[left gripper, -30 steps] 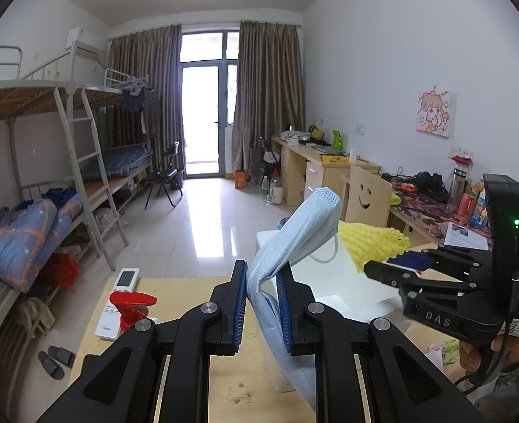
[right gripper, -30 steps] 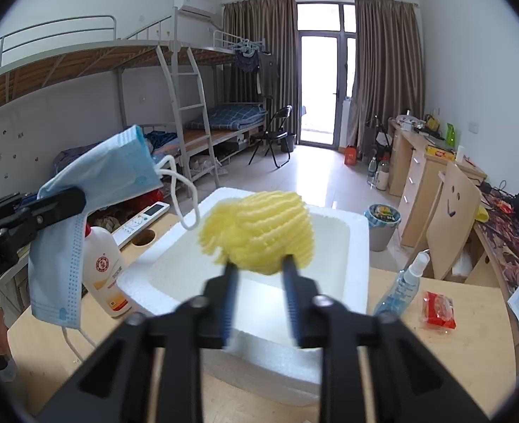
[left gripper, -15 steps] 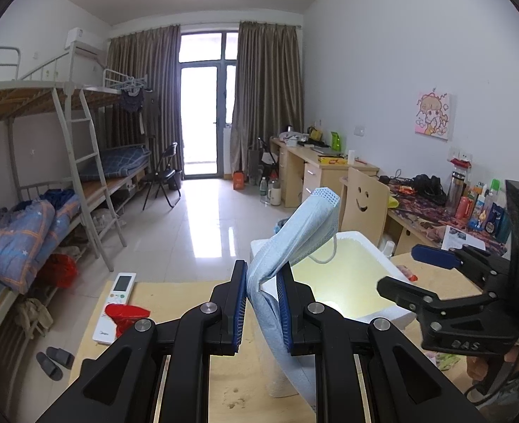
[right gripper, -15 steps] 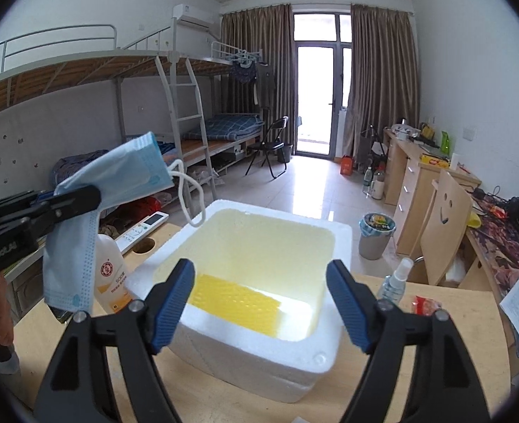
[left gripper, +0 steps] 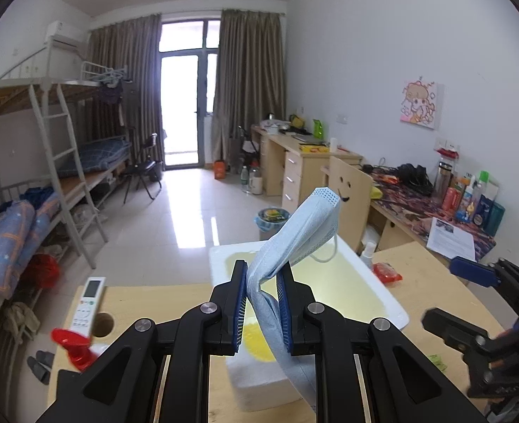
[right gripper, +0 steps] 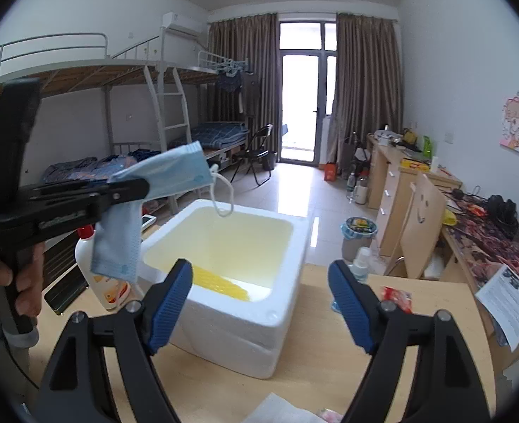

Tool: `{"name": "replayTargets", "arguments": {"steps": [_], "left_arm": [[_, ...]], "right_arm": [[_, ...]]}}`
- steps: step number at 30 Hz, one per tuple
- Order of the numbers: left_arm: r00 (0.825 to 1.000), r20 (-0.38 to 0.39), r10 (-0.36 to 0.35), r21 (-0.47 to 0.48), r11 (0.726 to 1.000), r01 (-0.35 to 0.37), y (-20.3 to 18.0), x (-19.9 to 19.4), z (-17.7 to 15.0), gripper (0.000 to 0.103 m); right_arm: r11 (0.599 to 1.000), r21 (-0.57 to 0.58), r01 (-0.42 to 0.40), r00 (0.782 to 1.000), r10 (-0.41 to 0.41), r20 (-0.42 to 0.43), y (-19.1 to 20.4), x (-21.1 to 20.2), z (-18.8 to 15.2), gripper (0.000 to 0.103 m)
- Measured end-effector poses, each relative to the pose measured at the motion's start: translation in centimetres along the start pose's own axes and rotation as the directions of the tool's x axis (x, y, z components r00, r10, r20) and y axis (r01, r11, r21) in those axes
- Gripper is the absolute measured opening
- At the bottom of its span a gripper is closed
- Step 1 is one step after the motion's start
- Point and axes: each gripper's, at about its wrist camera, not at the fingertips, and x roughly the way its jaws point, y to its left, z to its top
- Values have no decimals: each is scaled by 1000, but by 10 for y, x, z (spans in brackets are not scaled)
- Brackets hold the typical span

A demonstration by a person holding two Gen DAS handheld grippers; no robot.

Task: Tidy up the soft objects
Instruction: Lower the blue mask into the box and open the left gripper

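The left gripper [left gripper: 261, 294] pinches the blue mask [left gripper: 303, 225] just before the white box [right gripper: 287, 232]; its loop could catch the rim. The right gripper [right gripper: 259, 303] gapes empty

Yellow sponge [right gripper: 220, 282] half hidden behind foam box wall [right gripper: 231, 320]; spray bottle [left gripper: 74, 347] blurred.

Foam box [right gripper: 287, 313] open-topped, mask [right gripper: 175, 176] overhanging rim

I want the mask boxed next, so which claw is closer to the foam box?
Left. The left claw holds the mask over the foam box; the right claw stands open, short of it.
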Motion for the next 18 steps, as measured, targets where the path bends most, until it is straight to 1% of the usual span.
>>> {"name": "replayTargets", "arguments": {"steps": [7, 13, 15, 16, 17, 18], "left_arm": [[999, -35, -26, 8, 1000, 26, -9, 19, 2, 18], [997, -68, -30, -6, 1000, 30, -9, 36, 5, 18], [997, -74, -19, -3, 1000, 19, -9, 40, 6, 19], [997, -77, -14, 4, 1000, 14, -9, 43, 7, 22], [997, -81, -13, 10, 1000, 14, -9, 45, 7, 28], [996, -89, -13, 15, 1000, 15, -11, 47, 6, 33]], "right_arm": [[999, 35, 41, 999, -42, 17, -16, -17, -9, 86], [996, 50, 77, 997, -78, 17, -19, -30, -18, 86], [995, 55, 86, 996, -87, 21, -21, -35, -21, 86], [994, 60, 90, 996, -91, 24, -23, -38, -22, 86], [994, 64, 93, 995, -95, 26, -25, -40, -24, 86], [993, 67, 96, 995, -98, 27, -25, -41, -25, 86]]}}
